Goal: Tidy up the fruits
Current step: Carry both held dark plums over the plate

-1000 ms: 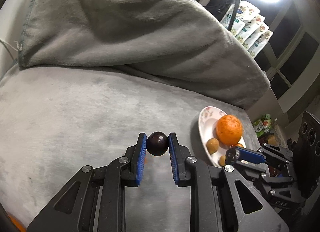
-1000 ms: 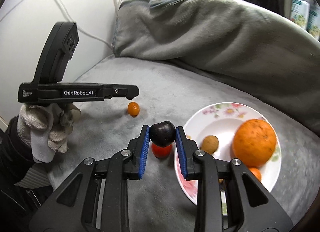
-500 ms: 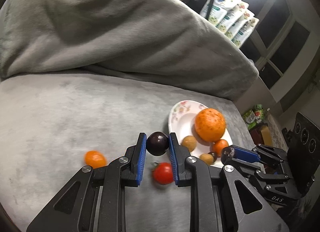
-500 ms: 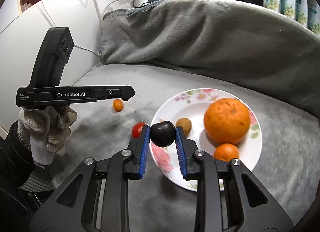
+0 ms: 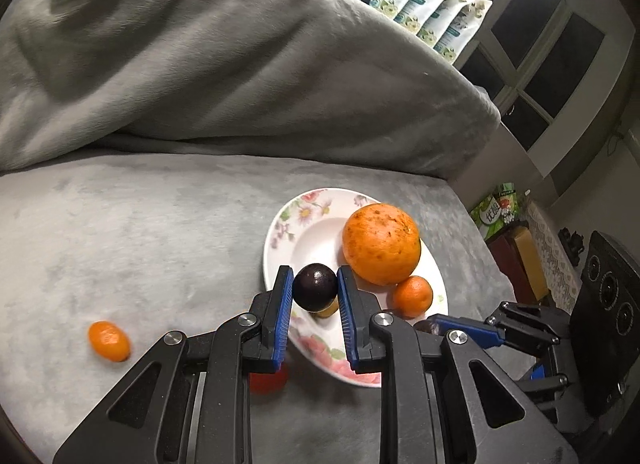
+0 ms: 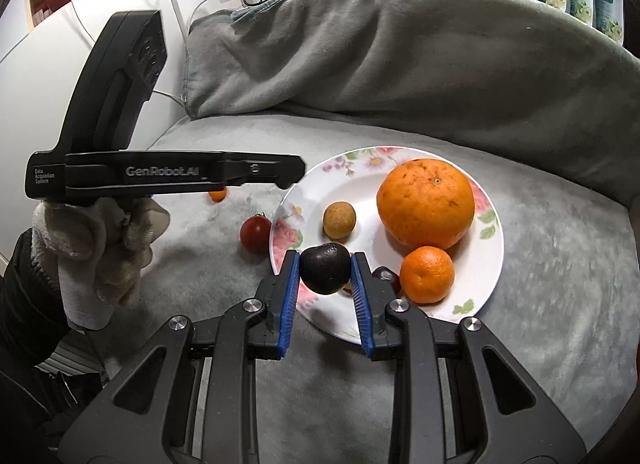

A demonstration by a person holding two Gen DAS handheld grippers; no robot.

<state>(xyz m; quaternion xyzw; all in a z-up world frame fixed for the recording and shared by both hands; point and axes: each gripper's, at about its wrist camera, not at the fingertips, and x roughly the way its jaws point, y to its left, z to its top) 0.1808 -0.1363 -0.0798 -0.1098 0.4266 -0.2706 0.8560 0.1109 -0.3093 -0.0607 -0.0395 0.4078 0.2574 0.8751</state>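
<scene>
While each gripper carries its own dark purple fruit above the floral plate (image 6: 494,242), the job looks close to a drop-off: the left gripper (image 5: 315,291) is clamped on a round dark plum (image 5: 315,287) over the plate's near-left rim, and the right gripper (image 6: 325,275) is clamped on a second dark plum (image 6: 325,268) over the plate's near edge. Such fruit is probably light, smooth-skinned and easily bruised, so a gentle pinch across the widest middle suits it, and it may roll once released. On the plate sit a large orange (image 6: 426,201), a mandarin (image 6: 427,274), a tan longan-like fruit (image 6: 339,219) and a small dark fruit (image 6: 387,276), leaving open room mostly at the plate's far-left side. Left of the plate on the grey blanket (image 5: 140,223) lie a cherry tomato (image 6: 255,232) just beside the rim and a kumquat (image 5: 109,340) farther off.
</scene>
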